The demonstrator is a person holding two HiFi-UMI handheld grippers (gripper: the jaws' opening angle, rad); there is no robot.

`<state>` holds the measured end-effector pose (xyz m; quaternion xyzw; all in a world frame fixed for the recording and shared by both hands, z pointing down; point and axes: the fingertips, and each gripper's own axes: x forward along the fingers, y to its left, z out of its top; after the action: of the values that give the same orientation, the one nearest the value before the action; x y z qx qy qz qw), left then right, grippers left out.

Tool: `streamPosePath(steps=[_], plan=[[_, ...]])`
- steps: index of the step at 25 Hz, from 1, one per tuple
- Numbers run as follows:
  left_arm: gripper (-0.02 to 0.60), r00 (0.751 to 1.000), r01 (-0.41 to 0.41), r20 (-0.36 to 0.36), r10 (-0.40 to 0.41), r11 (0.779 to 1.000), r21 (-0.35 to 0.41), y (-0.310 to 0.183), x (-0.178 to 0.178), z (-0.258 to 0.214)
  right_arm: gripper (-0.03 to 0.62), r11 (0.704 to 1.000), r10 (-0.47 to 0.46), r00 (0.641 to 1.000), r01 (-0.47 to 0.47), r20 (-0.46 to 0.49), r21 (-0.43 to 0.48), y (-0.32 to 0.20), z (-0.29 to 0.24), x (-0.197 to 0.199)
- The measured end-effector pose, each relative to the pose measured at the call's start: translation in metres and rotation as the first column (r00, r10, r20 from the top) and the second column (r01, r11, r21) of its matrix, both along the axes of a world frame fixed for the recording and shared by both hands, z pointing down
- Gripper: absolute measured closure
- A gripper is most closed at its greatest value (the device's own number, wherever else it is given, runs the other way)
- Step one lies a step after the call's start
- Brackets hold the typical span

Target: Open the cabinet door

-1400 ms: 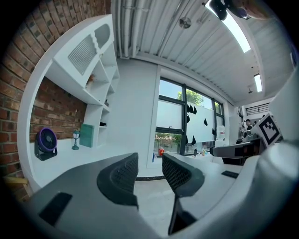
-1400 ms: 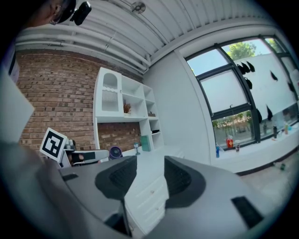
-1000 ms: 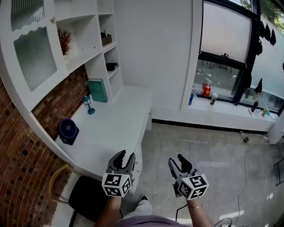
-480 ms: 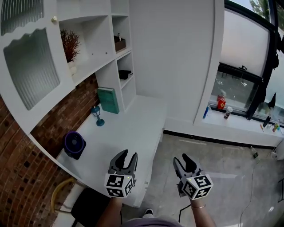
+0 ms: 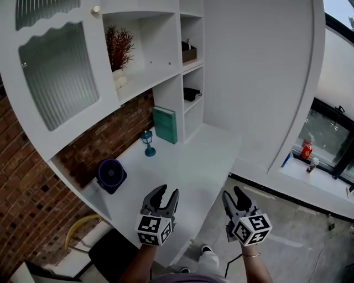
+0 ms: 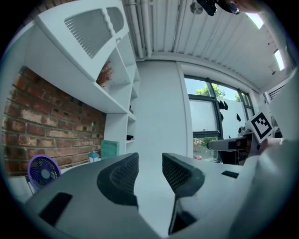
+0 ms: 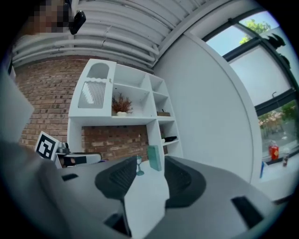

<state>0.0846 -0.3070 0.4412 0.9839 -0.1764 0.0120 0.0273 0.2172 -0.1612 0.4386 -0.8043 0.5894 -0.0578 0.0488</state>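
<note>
Currently catalogued, approach stage; the door has not been touched.

Item 1, cabinet door [image 5: 58, 77]: white frame with a ribbed glass panel, at the left end of the wall shelving, high above the desk. It appears shut. A small round knob [image 5: 95, 9] sits near its upper right corner, next to the open shelves.

Item 2, left gripper [image 5: 166, 194]: held low over the near edge of the white desk [image 5: 188, 160], pointing level. Its jaws stand apart with a modest gap and nothing between them.

Item 3, right gripper [image 5: 233, 194]: beside the left one, just off the desk edge and over the floor. Its jaws are parted wide and hold nothing; only the distant desk shows through the gap.

Item 4, surroundings: a purple fan [image 5: 110, 175], a small teal lantern [image 5: 147, 142] and a teal book [image 5: 165, 125] stand on the desk against the brick wall [image 5: 22, 188]. A dried plant [image 5: 117, 48] stands in the shelf bay just beside the door.

Step in hand: getting into reach. Both grippers are well apart from the knob and far below it.

Next move, as judged: lift one gripper to the knob and set its open jaws on either side. Close on the knob, then pull outward along the door's arc. The hinges are probably on the left edge. The knob is small, so aim must be careful, and the plant bay is best kept clear.
</note>
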Motion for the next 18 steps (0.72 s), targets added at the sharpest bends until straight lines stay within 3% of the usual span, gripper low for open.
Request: streamPosePath(steps=[4,7,12,18], plan=[[0.436,0.993,0.117,-0.004,-0.117,0.993,0.008,-0.028,0.004,-0.003,0.419,0.991,-0.134,0.991,0.134,-0.003,0.015,-0.046,-0.004,0.015],[0.434,0.975,0.223,-0.015,-0.223,0.975,0.014,-0.047,0.000,-0.009,0.419,0.968,-0.249,0.968,0.249,-0.021,0.018,-0.082,-0.012,0.020],[0.434,0.923,0.385,-0.011,-0.385,0.922,0.037,-0.069,-0.016,-0.024,0.419,0.901,-0.430,0.902,0.431,-0.043,0.034,-0.136,-0.032,0.016],[0.434,0.840,0.542,-0.020,-0.543,0.835,0.091,-0.082,-0.047,-0.056,0.419,0.780,-0.618,0.781,0.623,-0.091,0.054,-0.188,-0.059,-0.017]])
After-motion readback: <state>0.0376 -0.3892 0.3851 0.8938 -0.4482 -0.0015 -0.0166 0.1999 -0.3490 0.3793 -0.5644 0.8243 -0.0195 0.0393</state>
